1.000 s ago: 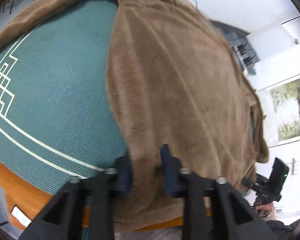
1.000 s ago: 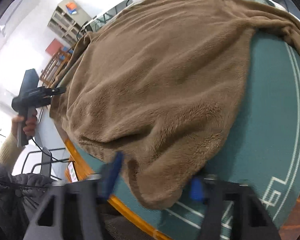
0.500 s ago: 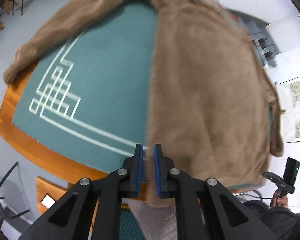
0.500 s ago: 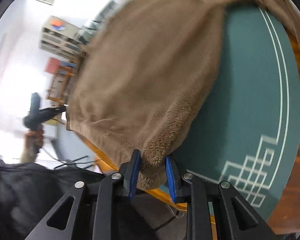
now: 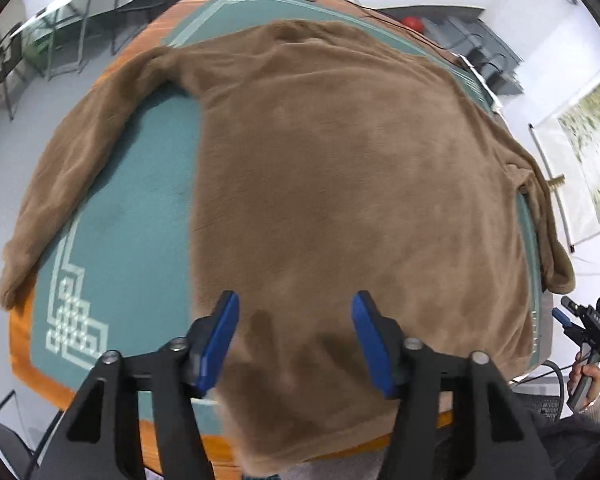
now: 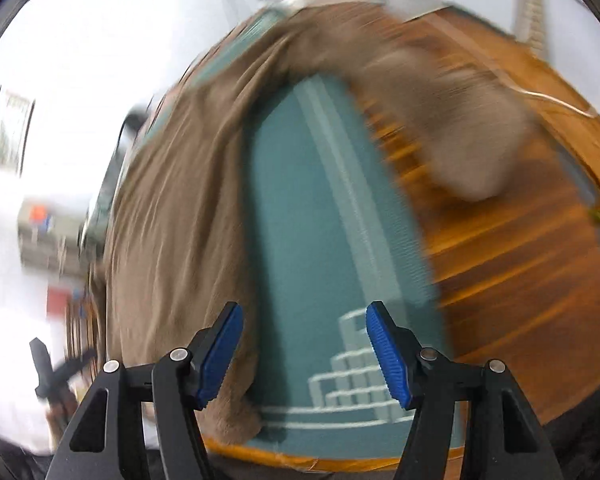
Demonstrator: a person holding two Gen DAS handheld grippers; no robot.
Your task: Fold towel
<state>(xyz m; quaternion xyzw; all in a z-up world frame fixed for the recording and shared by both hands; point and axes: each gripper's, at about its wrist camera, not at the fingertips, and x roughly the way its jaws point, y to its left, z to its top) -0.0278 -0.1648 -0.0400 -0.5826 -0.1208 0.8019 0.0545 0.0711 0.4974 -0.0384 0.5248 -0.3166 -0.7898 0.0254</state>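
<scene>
Both our tongs, left gripper [image 5: 295, 340] and right gripper [image 6: 303, 354], opening, nothing pinched, over the fuzzy brown towel [image 5: 352, 184] on the teal mat [image 6: 312, 216].

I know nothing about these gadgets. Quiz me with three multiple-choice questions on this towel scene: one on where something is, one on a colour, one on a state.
1. Where does the brown towel lie?
A. On the floor
B. Spread over the green mat on the table
C. Hung on a chair

2. What colour are the gripper pads?
A. Blue
B. Red
C. Yellow

3. How does the left gripper stand?
A. Clamped on the towel
C. Clamped on a cable
B. Open above the towel

Answers: 1 B, the towel covers much of the mat; 2 A, both views show blue pads; 3 B, its pads stand apart and are opening, with nothing pinched.
</scene>
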